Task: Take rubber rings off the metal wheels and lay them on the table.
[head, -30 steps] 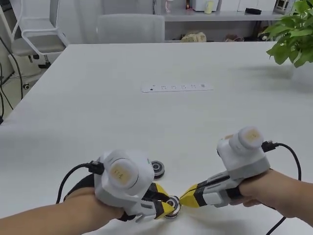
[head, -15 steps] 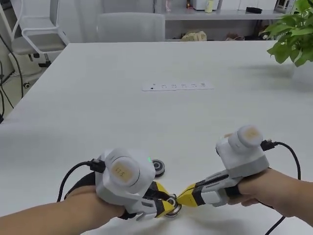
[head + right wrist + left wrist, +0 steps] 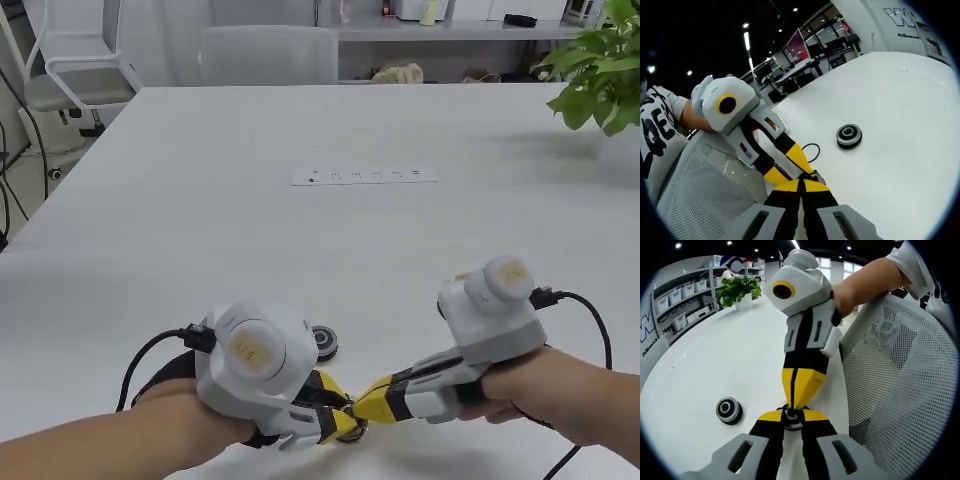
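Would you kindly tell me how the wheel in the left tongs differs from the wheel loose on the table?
The held wheel is clamped in the left tongs, with the right tongs closed against it; the loose wheel lies flat on the table, untouched. The held wheel is mostly hidden by yellow jaws; the loose wheel shows fully, dark rim around a metal hub. Both are small and round.

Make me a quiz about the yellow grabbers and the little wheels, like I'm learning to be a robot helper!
1. True or false: the left gripper is clamped on a metal wheel.
2. How is the other wheel placed? A lying flat on the table, B balanced on edge, C stacked on the held wheel.
3. Fill in: the right gripper, at the held wheel, has its jaws ___ (open or shut).
Key: 1 true; 2 A; 3 shut.
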A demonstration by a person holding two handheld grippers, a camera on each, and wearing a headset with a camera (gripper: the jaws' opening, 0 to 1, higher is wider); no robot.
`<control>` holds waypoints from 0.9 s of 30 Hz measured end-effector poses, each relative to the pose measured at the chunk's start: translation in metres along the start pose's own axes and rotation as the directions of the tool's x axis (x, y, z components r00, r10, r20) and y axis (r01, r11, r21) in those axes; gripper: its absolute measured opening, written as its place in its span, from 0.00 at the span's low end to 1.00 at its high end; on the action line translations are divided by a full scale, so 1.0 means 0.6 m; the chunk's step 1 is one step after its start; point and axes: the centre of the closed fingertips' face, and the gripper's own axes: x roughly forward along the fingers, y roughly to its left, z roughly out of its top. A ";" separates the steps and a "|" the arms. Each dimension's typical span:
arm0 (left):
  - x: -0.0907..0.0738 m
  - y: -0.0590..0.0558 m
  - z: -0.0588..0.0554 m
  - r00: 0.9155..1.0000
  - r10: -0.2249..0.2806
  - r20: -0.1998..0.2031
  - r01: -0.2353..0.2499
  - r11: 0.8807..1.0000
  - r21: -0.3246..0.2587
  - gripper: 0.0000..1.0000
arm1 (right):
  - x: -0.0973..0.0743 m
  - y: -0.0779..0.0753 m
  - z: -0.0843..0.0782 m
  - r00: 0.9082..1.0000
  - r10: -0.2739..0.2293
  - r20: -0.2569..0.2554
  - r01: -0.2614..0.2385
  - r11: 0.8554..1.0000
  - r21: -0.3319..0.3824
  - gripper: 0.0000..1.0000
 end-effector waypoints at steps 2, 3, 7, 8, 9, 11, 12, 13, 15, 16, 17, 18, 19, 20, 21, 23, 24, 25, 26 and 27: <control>0.000 0.000 0.000 1.000 0.000 0.001 0.000 1.000 0.000 0.09 | 0.003 -0.001 -0.004 1.000 -0.007 -0.013 0.007 1.000 -0.029 0.00; 0.000 0.000 0.000 1.000 0.000 0.001 0.000 1.000 0.000 0.09 | 0.002 -0.002 -0.003 1.000 -0.006 -0.010 0.006 1.000 -0.022 0.00; 0.000 0.000 0.000 1.000 0.000 0.003 0.000 1.000 -0.001 0.09 | -0.005 -0.009 -0.004 1.000 -0.012 0.000 0.012 1.000 -0.011 0.00; 0.000 0.000 0.000 1.000 0.000 0.005 0.000 1.000 -0.001 0.09 | -0.005 -0.009 -0.004 1.000 -0.014 0.000 0.014 1.000 -0.010 0.00; 0.000 0.000 0.000 1.000 -0.001 0.006 0.001 1.000 -0.002 0.09 | -0.006 -0.011 -0.004 1.000 -0.017 0.000 0.017 1.000 -0.010 0.00; 0.000 0.000 0.001 1.000 -0.001 0.007 0.001 1.000 -0.003 0.09 | -0.007 -0.014 -0.008 1.000 -0.024 -0.008 0.024 1.000 -0.016 0.00; 0.000 0.000 0.001 1.000 -0.001 0.007 0.001 1.000 -0.003 0.09 | -0.007 -0.015 -0.009 1.000 -0.027 -0.011 0.027 0.999 -0.019 0.00; 0.000 0.000 0.001 1.000 -0.001 0.007 0.001 1.000 -0.003 0.09 | -0.007 -0.016 -0.011 1.000 -0.029 -0.013 0.028 0.999 -0.021 0.00; 0.000 0.000 0.001 1.000 -0.001 0.007 0.001 1.000 -0.003 0.09 | -0.007 -0.018 -0.012 0.999 -0.031 -0.016 0.031 0.999 -0.032 0.00; 0.000 0.000 0.001 1.000 -0.002 0.006 0.002 1.000 -0.003 0.09 | -0.008 -0.018 -0.013 0.999 -0.031 -0.017 0.031 0.999 -0.039 0.00; 0.000 0.000 0.001 1.000 -0.002 0.005 0.002 1.000 -0.005 0.09 | -0.008 -0.017 -0.013 0.999 -0.031 -0.017 0.030 0.999 -0.042 0.00; 0.000 0.000 0.001 1.000 -0.002 0.005 0.002 1.000 -0.006 0.09 | -0.007 -0.017 -0.013 0.999 -0.029 -0.018 0.028 0.999 -0.043 0.00; 0.000 0.000 0.001 1.000 -0.003 0.004 0.003 1.000 -0.007 0.09 | -0.008 -0.017 -0.013 0.999 -0.029 -0.018 0.028 0.999 -0.043 0.00; 0.000 0.000 0.001 1.000 -0.003 0.003 0.003 1.000 -0.008 0.09 | -0.008 -0.017 -0.013 0.999 -0.029 -0.017 0.028 0.999 -0.044 0.00; 0.000 0.000 0.001 1.000 -0.003 0.001 0.003 1.000 -0.009 0.09 | -0.008 -0.017 -0.013 0.999 -0.028 -0.017 0.027 0.999 -0.043 0.00; 0.000 -0.001 0.001 1.000 -0.004 0.000 0.004 1.000 -0.014 0.09 | -0.008 -0.018 -0.013 0.999 -0.028 -0.016 0.027 0.999 -0.042 0.00; 0.000 -0.001 0.001 1.000 -0.009 0.001 0.009 1.000 -0.027 0.09 | -0.008 -0.017 -0.012 0.999 -0.028 -0.016 0.027 0.999 -0.042 0.00; -0.001 -0.001 0.002 1.000 -0.015 0.003 0.015 0.999 -0.039 0.10 | -0.009 -0.016 -0.012 0.999 -0.027 -0.016 0.027 0.999 -0.042 0.00; -0.001 -0.001 0.002 1.000 -0.016 0.003 0.016 0.999 -0.041 0.11 | -0.009 -0.016 -0.012 0.999 -0.027 -0.016 0.027 0.999 -0.043 0.00; -0.001 -0.001 0.002 1.000 -0.020 0.003 0.020 0.999 -0.046 0.11 | -0.009 -0.017 -0.012 1.000 -0.027 -0.015 0.027 0.999 -0.043 0.00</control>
